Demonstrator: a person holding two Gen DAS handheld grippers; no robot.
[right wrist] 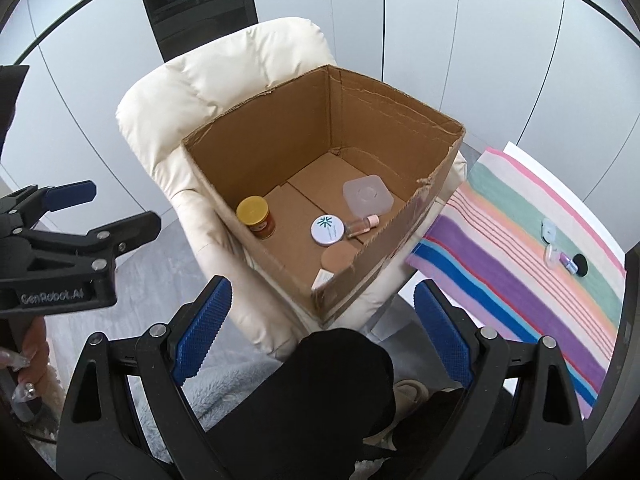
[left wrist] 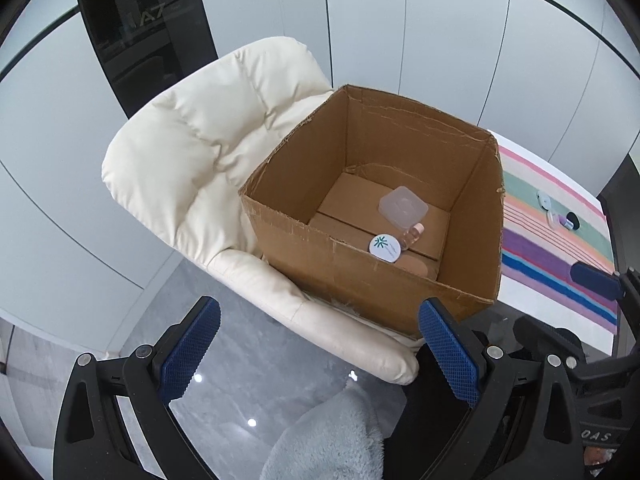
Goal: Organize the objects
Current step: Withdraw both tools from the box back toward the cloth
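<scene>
An open cardboard box (left wrist: 360, 280) (right wrist: 360, 272) stands on a cream armchair. In it lie a clear square lid (right wrist: 367, 195), a round white tin (right wrist: 328, 231), a small pink-capped vial (right wrist: 362, 226), a yellow-lidded jar (right wrist: 256, 216) and a tan disc (right wrist: 337, 259). A few small items (right wrist: 560, 252) lie on the striped cloth to the right. My left gripper (left wrist: 320, 344) is open and empty, below the box. My right gripper (right wrist: 322, 328) is open and empty, near the box's front corner. The left gripper also shows in the right wrist view (right wrist: 92, 208).
The cream armchair (left wrist: 192, 152) (right wrist: 224, 80) holds the box. A striped cloth (right wrist: 520, 264) (left wrist: 552, 248) covers a white table on the right. A grey fluffy fabric (left wrist: 328, 440) and a black-clothed leg (right wrist: 320, 392) lie below the grippers. White wall panels stand behind.
</scene>
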